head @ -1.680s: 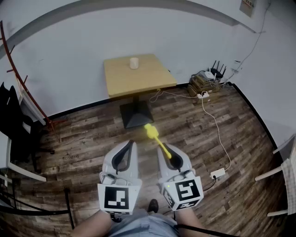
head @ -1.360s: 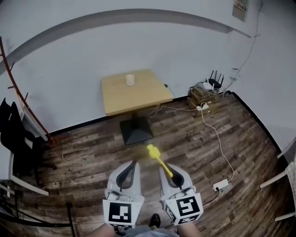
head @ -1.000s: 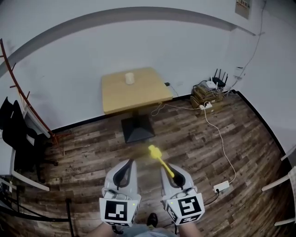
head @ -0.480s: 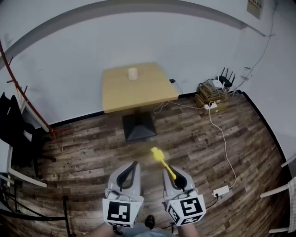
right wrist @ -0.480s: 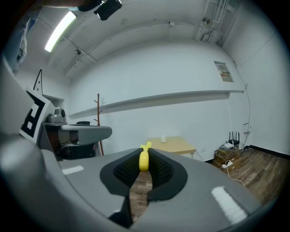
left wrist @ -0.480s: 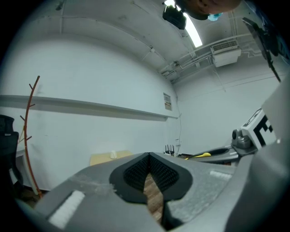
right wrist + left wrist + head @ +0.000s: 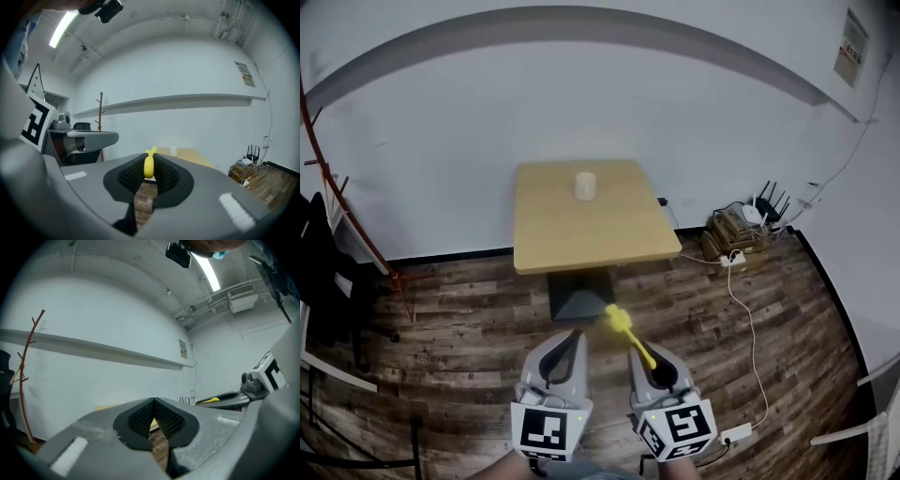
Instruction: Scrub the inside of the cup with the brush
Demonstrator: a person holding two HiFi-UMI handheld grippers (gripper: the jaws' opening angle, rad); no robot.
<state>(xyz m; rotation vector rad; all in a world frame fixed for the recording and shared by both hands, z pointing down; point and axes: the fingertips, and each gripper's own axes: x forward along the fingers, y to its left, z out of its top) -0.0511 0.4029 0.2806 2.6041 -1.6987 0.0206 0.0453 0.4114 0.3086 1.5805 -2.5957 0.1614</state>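
Note:
A small pale cup [image 7: 585, 186] stands upright near the far edge of a square wooden table [image 7: 609, 239] against the wall; it also shows as a small cup [image 7: 174, 151] in the right gripper view. My right gripper [image 7: 647, 354] is shut on a yellow brush [image 7: 624, 330], whose head sticks out forward past the jaws; the brush handle [image 7: 149, 166] sits between the pads. My left gripper [image 7: 565, 343] is shut with nothing in it, level beside the right one. Both grippers hang over the floor, short of the table.
A dark pedestal base [image 7: 577, 298] holds up the table on wood-plank flooring. A router on stacked boxes [image 7: 739, 232] sits at the right wall, with a white cable and power strip [image 7: 734, 435] trailing over the floor. A red coat stand [image 7: 337, 202] and dark chairs are at the left.
The table and cup have drawn nearer and larger in the head view; both grippers moved forward toward them together, the brush still held in the right one.

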